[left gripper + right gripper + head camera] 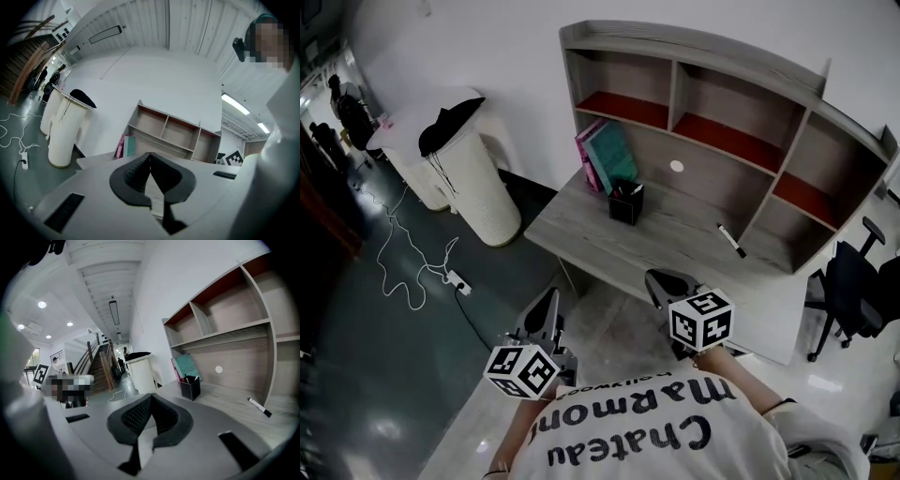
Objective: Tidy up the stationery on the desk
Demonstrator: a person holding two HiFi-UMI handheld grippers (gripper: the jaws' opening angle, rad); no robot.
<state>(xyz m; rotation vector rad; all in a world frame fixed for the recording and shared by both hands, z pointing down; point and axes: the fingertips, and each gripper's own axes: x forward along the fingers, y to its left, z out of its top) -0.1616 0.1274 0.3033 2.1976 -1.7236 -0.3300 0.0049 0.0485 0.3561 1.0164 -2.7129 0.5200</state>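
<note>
1. A black pen holder (pixel 626 202) stands upright on the grey desk (pixel 581 230) with pens sticking out of it. It is probably where loose stationery is meant to go, so everything below is placed from it.
2. Pink and teal books (pixel 605 155) lean just behind and to the left of the pen holder, propped against the side of the desk's hutch (pixel 677 89). They already look put away.
3. A marker pen (pixel 731 240), white-bodied with a dark cap, lies flat on the desktop well to the right of the pen holder, near one of the hutch's upright panels. It is the only loose item in sight, so it is most likely the thing to tidy.
4. The left gripper (pixel 150 154) hangs well in front of the pen holder and to its left, short of the desk edge. Its jaws are together, tip against tip, with nothing between them. It seems to be simply standing by.
5. The right gripper (pixel 151 395) sits in front of the pen holder and to its right, at the desk's near edge. Its jaws are also pressed together and empty. Its view takes in both the pen holder and the marker pen, and it is the nearer tool, so it is probably the one to fetch the marker pen. The claw must open before it can grasp.
</note>
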